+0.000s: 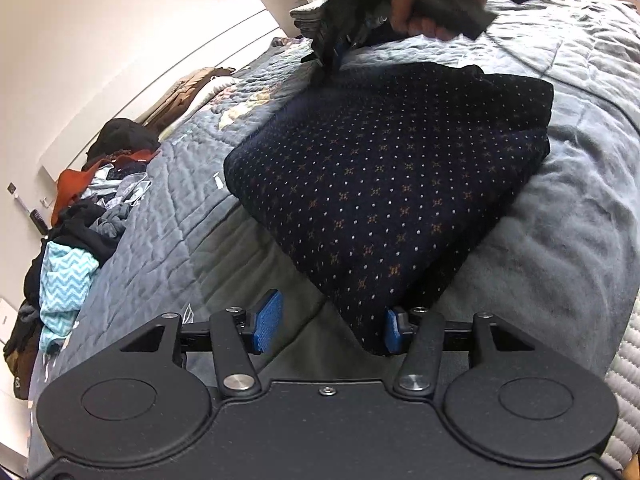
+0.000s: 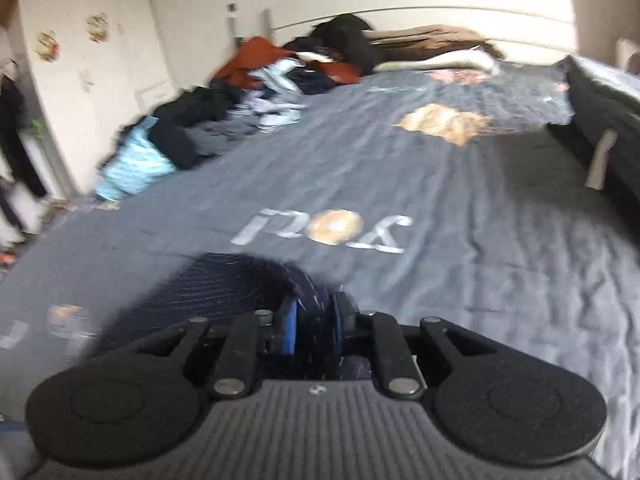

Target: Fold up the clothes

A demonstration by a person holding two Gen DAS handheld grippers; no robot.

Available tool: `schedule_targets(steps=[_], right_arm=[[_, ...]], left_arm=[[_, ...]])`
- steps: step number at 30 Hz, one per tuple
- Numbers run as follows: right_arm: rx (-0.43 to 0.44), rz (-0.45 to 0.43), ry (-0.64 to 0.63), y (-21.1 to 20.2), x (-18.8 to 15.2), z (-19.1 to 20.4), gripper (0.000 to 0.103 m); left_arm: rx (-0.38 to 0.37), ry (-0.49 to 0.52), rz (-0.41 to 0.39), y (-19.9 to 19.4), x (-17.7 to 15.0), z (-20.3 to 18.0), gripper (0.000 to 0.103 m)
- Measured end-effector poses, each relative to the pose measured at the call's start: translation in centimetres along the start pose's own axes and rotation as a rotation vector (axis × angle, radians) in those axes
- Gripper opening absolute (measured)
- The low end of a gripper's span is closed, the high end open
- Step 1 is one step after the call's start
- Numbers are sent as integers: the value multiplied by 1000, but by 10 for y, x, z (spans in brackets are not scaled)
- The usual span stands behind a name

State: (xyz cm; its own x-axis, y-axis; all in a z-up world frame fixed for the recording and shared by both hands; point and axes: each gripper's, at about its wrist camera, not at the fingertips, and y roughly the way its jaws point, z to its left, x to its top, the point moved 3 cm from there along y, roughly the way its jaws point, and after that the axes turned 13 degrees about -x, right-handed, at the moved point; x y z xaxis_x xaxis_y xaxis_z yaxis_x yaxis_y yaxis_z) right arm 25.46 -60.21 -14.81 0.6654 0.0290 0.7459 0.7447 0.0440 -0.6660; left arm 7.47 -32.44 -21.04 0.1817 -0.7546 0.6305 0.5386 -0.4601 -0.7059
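On the bed's gray quilt (image 1: pixel 168 216) at the frame's middle lies a folded navy dotted garment (image 1: pixel 384 184). Low in the left view, the left tool (image 1: pixel 328 328) stands half wide, its right pad touching the garment's near corner. The right tool (image 2: pixel 314 324) pinches a fold of it. Loose clothes (image 1: pixel 80 220) are heaped at the left edge.

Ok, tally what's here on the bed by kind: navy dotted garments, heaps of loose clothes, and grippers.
navy dotted garment: 1
heap of loose clothes: 1
grippers: 2 (left gripper, right gripper)
Total: 4
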Motion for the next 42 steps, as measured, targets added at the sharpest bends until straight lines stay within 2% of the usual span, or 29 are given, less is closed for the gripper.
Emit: schedule_targets(steps=[2, 4, 6, 8, 11, 15, 17, 18, 19, 20, 23, 26, 29, 30, 32, 34, 35, 38, 40, 42], right_arm=[[-59, 47, -5, 18, -8, -5, 16], [-62, 70, 31, 23, -11, -12, 16], [-40, 43, 87, 11, -7, -19, 16], [5, -1, 139, -13, 2, -21, 16], [117, -20, 226, -50, 9, -9, 19], [287, 3, 311, -88, -18, 37, 28], [324, 34, 336, -97, -38, 56, 28], [312, 43, 356, -98, -48, 60, 29], [289, 49, 380, -99, -56, 60, 29], [265, 55, 404, -99, -65, 60, 29], [171, 61, 452, -97, -89, 56, 29], [148, 58, 444, -90, -106, 52, 28], [192, 51, 488, -93, -113, 48, 29], [202, 45, 494, -95, -113, 47, 30], [221, 43, 510, -96, -113, 44, 31], [249, 46, 536, -96, -113, 41, 31], [255, 48, 541, -96, -113, 39, 31], [254, 41, 528, -98, -110, 37, 31], [250, 28, 517, -100, -107, 36, 32], [250, 15, 513, -101, -105, 34, 32]], left_arm=[[-3, 1, -1, 0, 0, 1, 52], [-11, -7, -7, -3, 1, 2, 52], [-7, -7, -24, -9, 3, 4, 52], [12, 5, -40, -12, 4, 4, 54], [90, 118, -55, -11, 5, -9, 55], [160, 221, -60, -2, 6, -26, 55], [181, 236, -66, 0, 7, -27, 45], [188, 245, -74, -1, 8, -28, 35], [196, 258, -83, -2, 9, -28, 21], [211, 278, -88, -4, 10, -30, 16], [243, 323, -57, -6, 11, -33, 14], [158, 305, 56, 2, 1, -30, 14], [24, 182, 56, -8, -1, -18, 18], [-27, 130, 45, -17, 2, -11, 23], [-121, -1, -18, -42, 7, 10, 34], [-192, -152, -122, -70, 11, 39, 56], [-231, -233, -182, -81, 14, 54, 60], [-406, -494, -332, -86, 29, 99, 62], [-521, -628, -389, -74, 37, 121, 62], [-635, -736, -403, -49, 48, 140, 62]])
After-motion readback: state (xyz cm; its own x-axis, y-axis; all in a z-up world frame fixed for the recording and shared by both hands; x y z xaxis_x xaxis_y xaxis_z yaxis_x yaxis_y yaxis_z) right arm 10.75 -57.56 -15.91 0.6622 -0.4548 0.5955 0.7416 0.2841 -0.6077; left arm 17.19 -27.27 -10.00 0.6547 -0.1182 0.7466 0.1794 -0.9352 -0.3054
